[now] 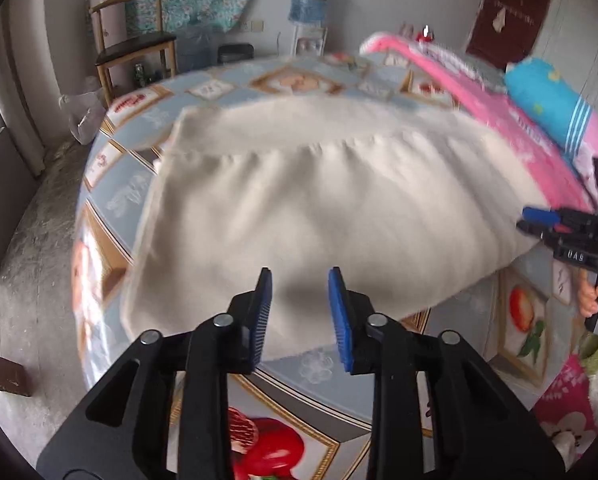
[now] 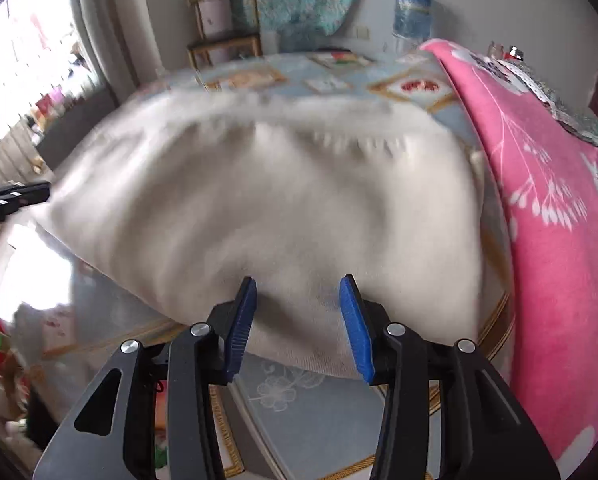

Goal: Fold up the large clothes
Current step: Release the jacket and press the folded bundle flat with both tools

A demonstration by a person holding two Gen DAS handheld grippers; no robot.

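Two grippers gaping, left gripper (image 1: pixel 300 280) and right gripper (image 2: pixel 301 286) low in frame, cream garment (image 1: pixel 319 208) spread mid-frame beyond the fingertips, ungripped

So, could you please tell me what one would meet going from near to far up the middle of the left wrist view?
Left tool, open → cream garment → patterned bedcover → water dispenser by the wall.
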